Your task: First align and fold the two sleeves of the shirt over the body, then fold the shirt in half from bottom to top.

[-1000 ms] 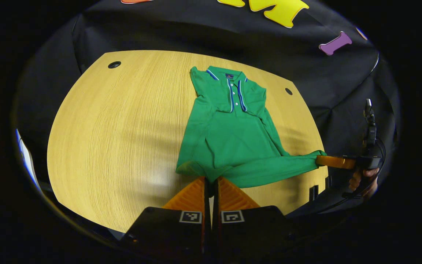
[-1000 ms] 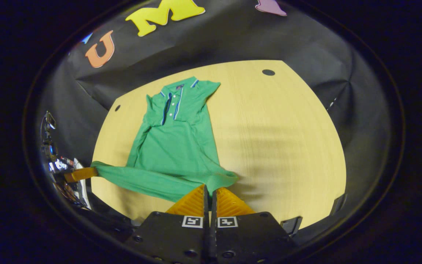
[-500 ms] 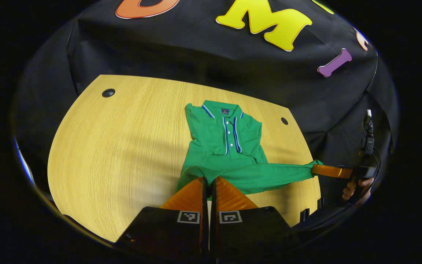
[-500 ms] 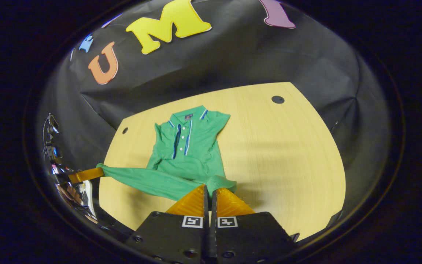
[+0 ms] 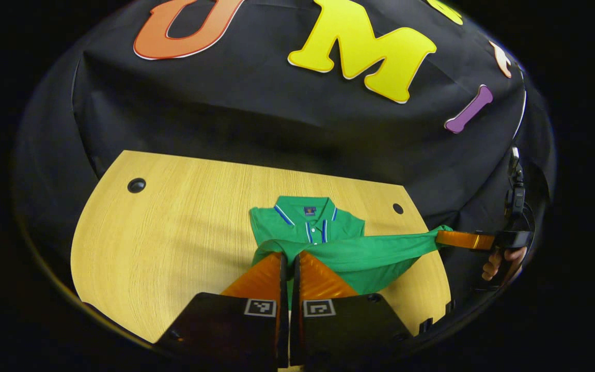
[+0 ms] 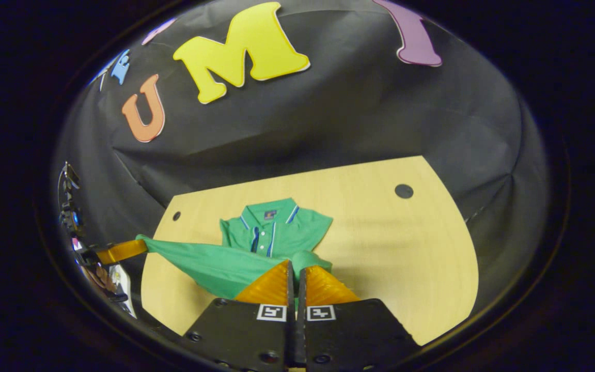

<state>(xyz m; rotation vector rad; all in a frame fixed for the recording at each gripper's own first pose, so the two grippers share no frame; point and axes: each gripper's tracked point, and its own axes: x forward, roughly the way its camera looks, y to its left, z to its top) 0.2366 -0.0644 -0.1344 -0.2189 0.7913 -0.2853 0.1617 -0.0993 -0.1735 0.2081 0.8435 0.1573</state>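
Observation:
A green polo shirt (image 5: 305, 223) lies on the wooden table (image 5: 173, 232), collar toward the booth's wall, sleeves folded in. Its bottom hem (image 5: 364, 248) is raised off the table and stretched as a band in front of the collar. My left gripper (image 5: 290, 256) is shut on one hem corner. My right gripper (image 5: 439, 238), held by a hand (image 5: 501, 258), is shut on the other corner. In the right gripper view the shirt (image 6: 277, 227) shows past my right gripper (image 6: 295, 264), and the hem (image 6: 209, 258) runs left to the left gripper (image 6: 140, 244). The lower body is hidden under the raised cloth.
Round cable holes sit near the table's far corners (image 5: 136, 185) (image 5: 397, 208) (image 6: 404, 190). Bare wood stretches wide beside the shirt (image 6: 406, 248). The black cloth wall stands close behind the table's far edge.
Both grippers have carried the hem up and forward toward the collar. The long body that lay flat is now doubled over, with little more than the collar and chest showing.

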